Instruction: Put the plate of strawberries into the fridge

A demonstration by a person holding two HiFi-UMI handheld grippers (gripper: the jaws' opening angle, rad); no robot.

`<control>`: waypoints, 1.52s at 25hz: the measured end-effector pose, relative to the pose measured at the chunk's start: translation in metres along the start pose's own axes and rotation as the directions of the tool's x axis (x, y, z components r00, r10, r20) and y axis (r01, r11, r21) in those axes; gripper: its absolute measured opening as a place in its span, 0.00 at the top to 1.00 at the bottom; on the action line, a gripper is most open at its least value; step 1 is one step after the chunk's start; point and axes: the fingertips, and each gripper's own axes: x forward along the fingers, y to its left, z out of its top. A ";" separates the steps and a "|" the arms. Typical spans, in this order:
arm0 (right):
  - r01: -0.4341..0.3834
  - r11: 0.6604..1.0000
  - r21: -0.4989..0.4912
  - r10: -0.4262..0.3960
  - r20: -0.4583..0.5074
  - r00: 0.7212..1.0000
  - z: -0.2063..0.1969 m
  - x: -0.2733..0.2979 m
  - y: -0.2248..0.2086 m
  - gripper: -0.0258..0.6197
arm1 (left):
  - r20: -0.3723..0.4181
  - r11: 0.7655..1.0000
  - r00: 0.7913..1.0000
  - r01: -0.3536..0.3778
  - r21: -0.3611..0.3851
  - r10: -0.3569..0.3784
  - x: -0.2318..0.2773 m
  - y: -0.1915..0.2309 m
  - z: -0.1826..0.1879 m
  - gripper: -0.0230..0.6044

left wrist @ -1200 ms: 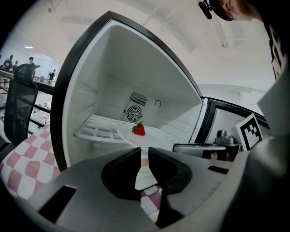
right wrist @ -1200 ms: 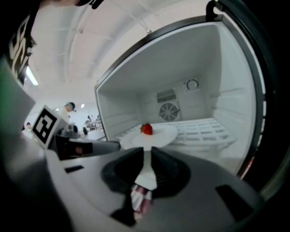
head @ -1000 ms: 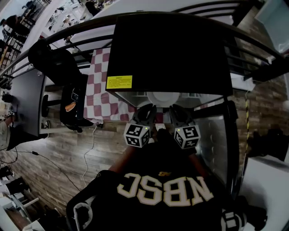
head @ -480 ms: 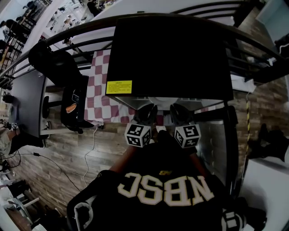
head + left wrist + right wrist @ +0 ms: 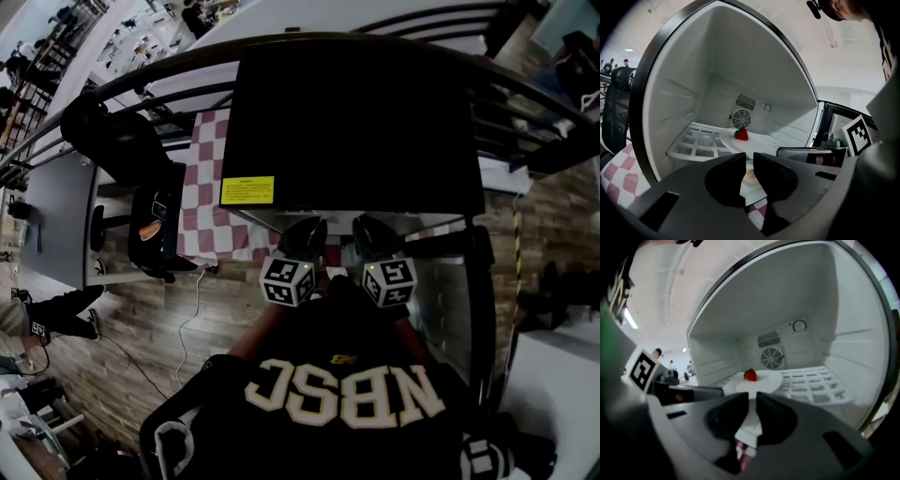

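Note:
A white plate (image 5: pixel 757 142) carrying one red strawberry (image 5: pixel 741 134) sits inside the open fridge (image 5: pixel 356 122), over the white grid shelf (image 5: pixel 696 143); whether it rests on the shelf I cannot tell. My left gripper (image 5: pixel 749 165) is shut on the plate's near rim. My right gripper (image 5: pixel 752 404) is shut on the same rim from the other side, with the plate (image 5: pixel 761 381) and strawberry (image 5: pixel 750 375) ahead of it. In the head view both grippers (image 5: pixel 305 242) (image 5: pixel 370 240) reach side by side under the fridge's black top, which hides the plate.
A round fan grille (image 5: pixel 771 358) is on the fridge's back wall. The fridge door (image 5: pixel 450 291) stands open at the right. A red-and-white checked cloth (image 5: pixel 202 202) and a black office chair (image 5: pixel 141 178) are to the left, and a cable (image 5: pixel 187 309) lies on the wooden floor.
Both grippers have pushed forward a little, and the plate's white surface has slid out of sight under the fridge's top in the head view.

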 end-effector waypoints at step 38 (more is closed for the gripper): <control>0.023 1.000 0.017 -0.023 0.016 1.000 0.011 0.015 -0.011 0.86 | -0.007 1.000 1.000 -0.003 0.018 0.003 0.014 0.008 0.013 0.86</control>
